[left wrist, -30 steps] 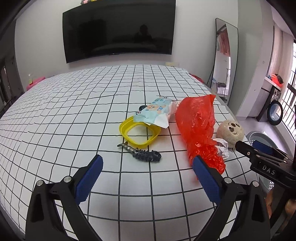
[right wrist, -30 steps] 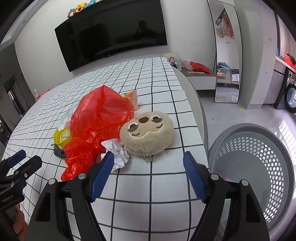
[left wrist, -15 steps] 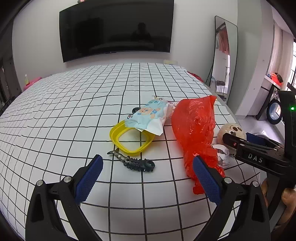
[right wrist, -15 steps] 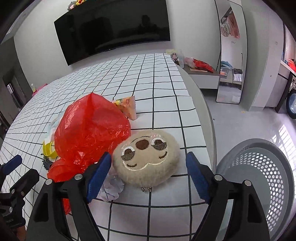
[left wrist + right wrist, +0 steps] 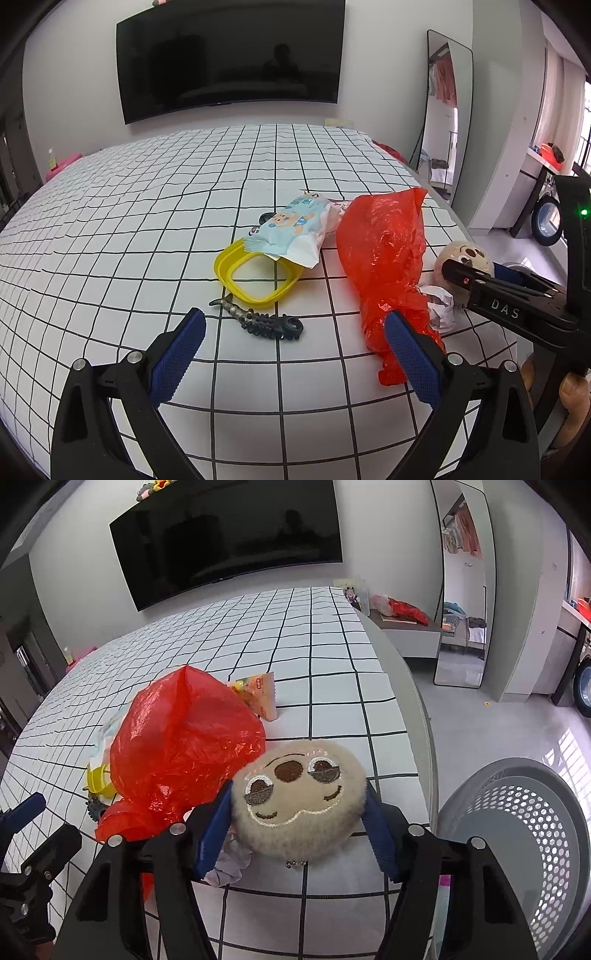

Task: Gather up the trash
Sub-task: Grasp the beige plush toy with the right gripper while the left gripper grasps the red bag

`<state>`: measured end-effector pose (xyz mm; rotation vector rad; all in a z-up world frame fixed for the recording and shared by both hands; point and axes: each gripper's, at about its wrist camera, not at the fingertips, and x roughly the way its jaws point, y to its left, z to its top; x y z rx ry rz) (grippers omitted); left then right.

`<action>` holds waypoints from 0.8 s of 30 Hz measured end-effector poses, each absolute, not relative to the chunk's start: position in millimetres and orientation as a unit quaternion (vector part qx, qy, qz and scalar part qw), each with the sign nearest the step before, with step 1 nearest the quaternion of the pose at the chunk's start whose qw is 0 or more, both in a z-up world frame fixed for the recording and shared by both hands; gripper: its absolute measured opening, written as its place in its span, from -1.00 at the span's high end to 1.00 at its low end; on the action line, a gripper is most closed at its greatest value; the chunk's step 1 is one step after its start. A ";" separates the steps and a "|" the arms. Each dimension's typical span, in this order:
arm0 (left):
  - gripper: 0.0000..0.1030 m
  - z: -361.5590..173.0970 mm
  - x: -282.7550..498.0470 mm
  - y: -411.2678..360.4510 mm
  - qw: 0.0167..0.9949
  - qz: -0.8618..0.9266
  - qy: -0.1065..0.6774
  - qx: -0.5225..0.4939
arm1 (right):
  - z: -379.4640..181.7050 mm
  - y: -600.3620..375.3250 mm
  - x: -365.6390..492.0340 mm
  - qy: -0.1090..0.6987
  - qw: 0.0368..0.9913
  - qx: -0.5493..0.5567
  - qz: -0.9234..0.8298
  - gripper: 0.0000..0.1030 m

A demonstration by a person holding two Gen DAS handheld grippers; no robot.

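Closing right gripper (image 5: 297, 814) flanks plush sloth toy (image 5: 299, 797), seemingly touching

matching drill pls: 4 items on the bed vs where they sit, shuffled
Things:
1. plush sloth face
2. yellow lid
3. fishbone toy
4. red plastic bag

Places:
A. partly under the blue snack wrapper
B. between the closing right tongs
C. on the sheet just ahead of the left tongs
D. between the wrapper and the plush

Pairs: 1-B, 2-A, 3-C, 4-D
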<state>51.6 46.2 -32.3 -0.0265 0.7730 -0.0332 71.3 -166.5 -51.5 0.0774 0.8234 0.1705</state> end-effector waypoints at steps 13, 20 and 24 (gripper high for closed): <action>-0.86 -32.6 73.5 7.1 0.920 -0.046 0.388 -0.010 | -36.6 -223.2 13.2 0.363 0.926 0.096 0.049 -0.24; -0.83 -49.1 86.7 -5.9 0.912 -0.034 0.408 0.002 | -43.4 -233.1 4.7 0.367 0.922 0.114 0.055 -0.24; -0.35 -50.6 87.1 -9.4 0.911 -0.038 0.410 0.007 | -42.9 -235.4 2.6 0.363 0.922 0.120 0.059 -0.24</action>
